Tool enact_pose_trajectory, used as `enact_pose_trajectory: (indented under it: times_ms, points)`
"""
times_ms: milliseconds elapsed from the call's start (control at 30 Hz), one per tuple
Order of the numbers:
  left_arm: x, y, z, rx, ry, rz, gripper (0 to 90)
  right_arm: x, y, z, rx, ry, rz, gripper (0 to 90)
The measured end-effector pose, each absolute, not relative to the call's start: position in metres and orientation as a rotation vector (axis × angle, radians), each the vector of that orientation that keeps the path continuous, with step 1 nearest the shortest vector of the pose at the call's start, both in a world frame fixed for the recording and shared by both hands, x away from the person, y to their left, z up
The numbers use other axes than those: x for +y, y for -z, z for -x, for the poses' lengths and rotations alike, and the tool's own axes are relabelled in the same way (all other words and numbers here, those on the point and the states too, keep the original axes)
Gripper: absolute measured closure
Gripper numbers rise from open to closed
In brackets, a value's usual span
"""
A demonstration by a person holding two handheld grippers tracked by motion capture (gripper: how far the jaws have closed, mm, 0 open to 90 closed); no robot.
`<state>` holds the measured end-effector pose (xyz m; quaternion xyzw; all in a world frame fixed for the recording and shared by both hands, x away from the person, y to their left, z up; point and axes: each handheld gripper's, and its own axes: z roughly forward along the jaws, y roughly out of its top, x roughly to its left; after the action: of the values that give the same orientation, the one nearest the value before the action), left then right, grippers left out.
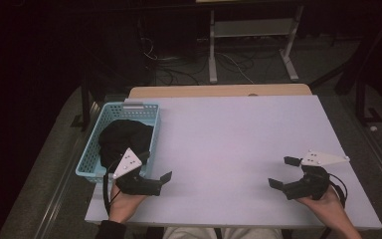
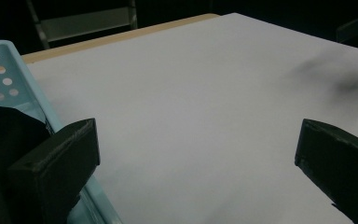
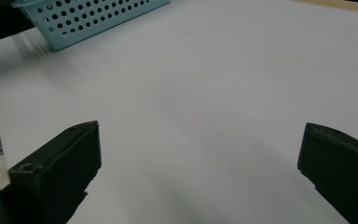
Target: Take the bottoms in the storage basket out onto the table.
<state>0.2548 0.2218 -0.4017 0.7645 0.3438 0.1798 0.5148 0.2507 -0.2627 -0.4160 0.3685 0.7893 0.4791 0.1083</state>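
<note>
We see white rectangular surface [image 1: 238,149] in dark room, cables on floor. Light-blue perforated plastic basket [image 1: 90,154] holds crumpled black cloth [image 1: 122,139]. Left gripper [image 1: 155,173], right gripper [image 1: 281,172]: jaws apart, empty.

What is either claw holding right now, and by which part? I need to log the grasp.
Nothing is held. The left claw and right claw are both open over the bare table; the black cloth lies in the blue basket.
</note>
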Motion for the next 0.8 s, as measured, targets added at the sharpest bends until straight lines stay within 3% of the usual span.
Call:
enact_pose_trajectory:
  times_ms: [800]
  points:
    - [0.2176,0.4,-0.2525,0.814,-0.426,-1.855,0.1,-0.2631,0.4141,-0.2471,2.323,-1.403,-1.07,0.0]
